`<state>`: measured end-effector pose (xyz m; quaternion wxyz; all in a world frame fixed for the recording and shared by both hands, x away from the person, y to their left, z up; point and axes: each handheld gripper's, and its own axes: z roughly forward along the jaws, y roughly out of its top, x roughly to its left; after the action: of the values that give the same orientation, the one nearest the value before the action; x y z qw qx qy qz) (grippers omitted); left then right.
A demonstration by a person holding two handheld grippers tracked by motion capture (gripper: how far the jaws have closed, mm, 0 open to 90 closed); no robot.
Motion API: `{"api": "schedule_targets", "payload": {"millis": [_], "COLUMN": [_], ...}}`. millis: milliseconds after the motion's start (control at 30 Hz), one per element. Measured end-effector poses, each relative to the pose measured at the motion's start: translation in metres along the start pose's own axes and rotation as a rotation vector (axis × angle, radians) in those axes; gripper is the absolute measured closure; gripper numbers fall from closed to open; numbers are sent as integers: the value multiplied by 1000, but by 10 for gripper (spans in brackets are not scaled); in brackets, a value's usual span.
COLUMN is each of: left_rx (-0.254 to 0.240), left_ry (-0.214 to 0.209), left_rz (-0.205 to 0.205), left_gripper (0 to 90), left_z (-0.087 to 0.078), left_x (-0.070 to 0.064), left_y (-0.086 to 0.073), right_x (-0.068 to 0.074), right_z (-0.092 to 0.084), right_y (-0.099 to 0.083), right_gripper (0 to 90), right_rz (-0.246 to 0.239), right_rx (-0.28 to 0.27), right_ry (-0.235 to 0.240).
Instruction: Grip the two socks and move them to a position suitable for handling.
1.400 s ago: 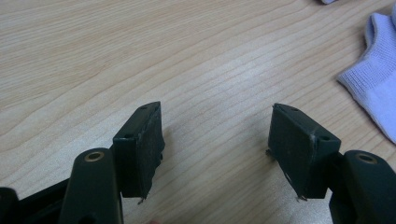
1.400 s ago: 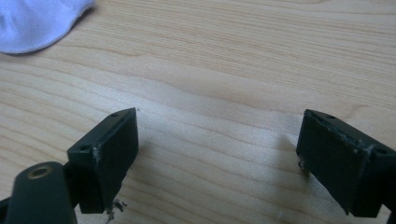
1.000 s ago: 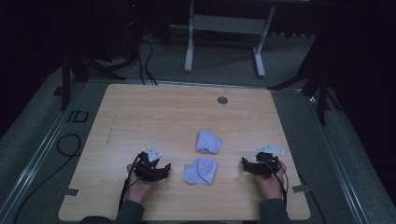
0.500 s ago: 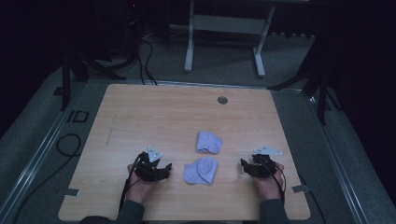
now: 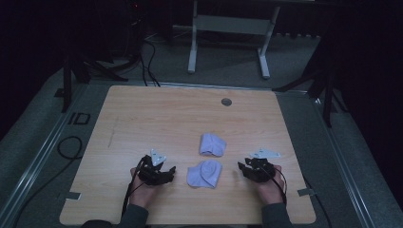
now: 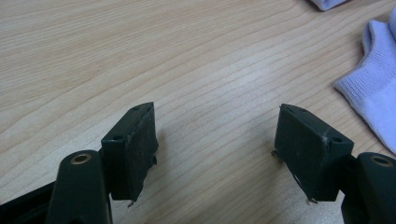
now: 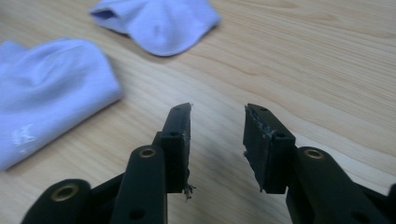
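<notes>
Left gripper point(image 5: 167, 170): we hold it low over the table point(image 5: 142, 114), jaws spread wide with nothing between them, only bare wood in the left gripper view. We judge it is spread this way to be ready for a bite of cloth.

Right gripper point(image 5: 243, 167): our jaws have just been closing, and now stand with a narrow gap. Nothing is between them; the right gripper view shows wood through the gap. It grips nothing.

Aim: both grippers point inward, toward the middle of the table, one on each side of the near sock. We read that as a setup for working the sock from both ends.

Near sock point(image 5: 205, 174): pale lilac, folded, lying flat between the two grippers and apart from both. In the left gripper view its ribbed cuff point(image 6: 369, 93) lies just ahead and to the right of the jaws.

Far sock point(image 5: 211, 144): same colour, bunched, lying just beyond the near one, close but apart as far as we can tell.

Table: light wood, with a small round grommet point(image 5: 226, 101) near the far edge, well clear of the work.

Step in hand: we judge we are between grips, nothing is picked up.
</notes>
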<state>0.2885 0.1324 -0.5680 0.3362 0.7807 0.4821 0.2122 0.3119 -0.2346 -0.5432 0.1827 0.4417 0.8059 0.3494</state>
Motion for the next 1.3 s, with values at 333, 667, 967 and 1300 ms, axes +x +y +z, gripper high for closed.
{"api": "schedule_targets", "payload": {"millis": [333, 667, 967, 1300], "left_rx": [-4, -2, 12, 5], "left_ry": [-5, -9, -11, -54], "left_rz": [4, 13, 12, -53], "left_gripper": [298, 298, 309, 548], "left_z": [1, 7, 9, 7], "left_x": [0, -1, -4, -18], "left_y": [1, 6, 11, 18], "right_x": [20, 23, 37, 55], "right_z": [3, 9, 16, 21], "right_y": [7, 9, 18, 22], "right_gripper": [610, 592, 609, 630], "right_rz": [-67, -71, -115, -134], "right_rx": [4, 10, 9, 19], "right_ry": [35, 62, 96, 177]}}
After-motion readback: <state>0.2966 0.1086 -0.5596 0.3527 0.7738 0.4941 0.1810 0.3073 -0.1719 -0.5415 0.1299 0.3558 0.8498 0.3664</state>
